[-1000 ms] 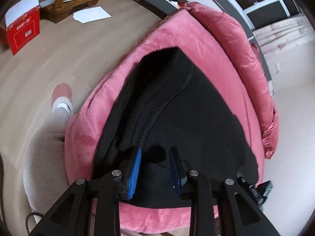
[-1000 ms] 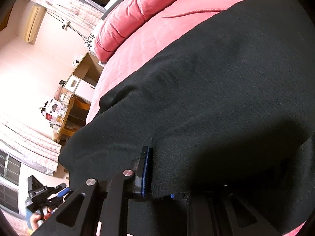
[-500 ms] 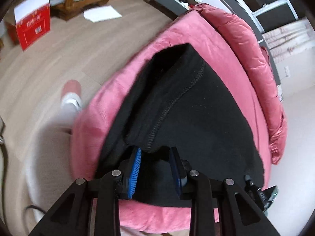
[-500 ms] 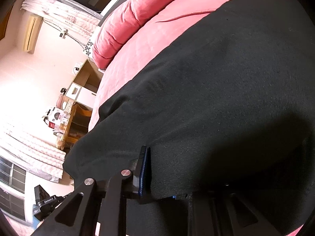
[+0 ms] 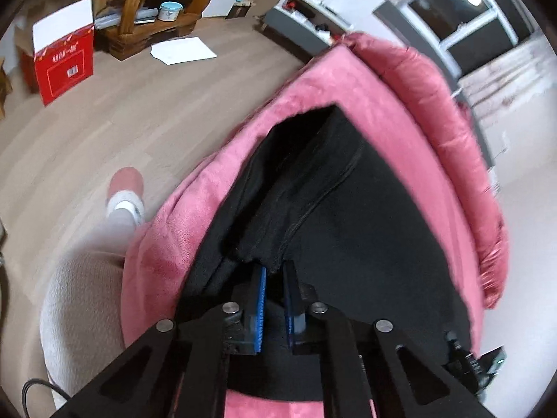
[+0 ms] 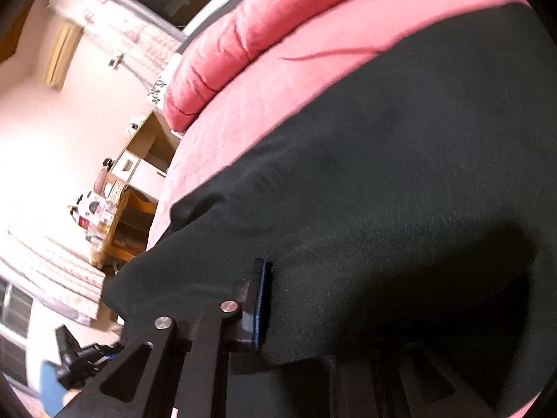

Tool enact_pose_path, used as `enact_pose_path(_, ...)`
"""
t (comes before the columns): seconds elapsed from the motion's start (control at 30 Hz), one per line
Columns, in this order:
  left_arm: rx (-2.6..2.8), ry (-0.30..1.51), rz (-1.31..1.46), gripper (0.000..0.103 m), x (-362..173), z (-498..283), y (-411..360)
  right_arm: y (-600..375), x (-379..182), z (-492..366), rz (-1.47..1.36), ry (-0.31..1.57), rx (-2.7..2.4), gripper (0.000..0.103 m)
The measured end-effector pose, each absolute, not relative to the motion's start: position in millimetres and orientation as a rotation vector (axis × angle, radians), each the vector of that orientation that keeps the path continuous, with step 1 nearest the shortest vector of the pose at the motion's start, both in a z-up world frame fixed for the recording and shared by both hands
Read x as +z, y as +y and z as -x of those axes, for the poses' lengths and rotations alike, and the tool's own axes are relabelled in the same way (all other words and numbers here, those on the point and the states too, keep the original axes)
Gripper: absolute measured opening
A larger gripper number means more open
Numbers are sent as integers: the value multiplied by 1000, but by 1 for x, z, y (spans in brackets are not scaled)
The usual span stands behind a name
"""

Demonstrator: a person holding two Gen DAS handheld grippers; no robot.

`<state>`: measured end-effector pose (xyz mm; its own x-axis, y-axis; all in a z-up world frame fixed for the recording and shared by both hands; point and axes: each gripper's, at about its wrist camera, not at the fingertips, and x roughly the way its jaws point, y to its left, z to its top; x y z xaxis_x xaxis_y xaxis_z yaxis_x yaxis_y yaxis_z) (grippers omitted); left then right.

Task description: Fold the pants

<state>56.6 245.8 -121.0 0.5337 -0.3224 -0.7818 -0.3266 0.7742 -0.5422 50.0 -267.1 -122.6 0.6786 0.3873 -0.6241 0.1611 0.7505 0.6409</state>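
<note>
Black pants (image 5: 365,244) lie spread over a pink bed cover (image 5: 306,97). My left gripper (image 5: 275,273) is shut on the near edge of the pants, where a stitched seam ends, and the cloth bunches up between its blue pads. In the right wrist view the pants (image 6: 400,191) fill most of the picture. My right gripper (image 6: 278,275) sits at their near edge with its jaws closing and the cloth between them. One blue pad (image 6: 259,299) presses against the fabric; the other finger is hidden under it.
A rolled pink quilt (image 6: 261,35) lies along the bed's far side. A person's foot in a pink slipper (image 5: 125,188) stands on the wood floor left of the bed. A red box (image 5: 66,66), a wooden rack (image 5: 139,24) and white paper (image 5: 184,52) sit further off.
My left gripper's jaws have closed from open onto the pants' near edge, and the cloth there has gathered. The right gripper stays on its edge with little movement.
</note>
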Motion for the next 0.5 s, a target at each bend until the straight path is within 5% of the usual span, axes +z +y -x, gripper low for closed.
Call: enact_pose_path(0.5,1,1021,776,7,-101,-2,256,-270,-104,-20,-690,864,184,12)
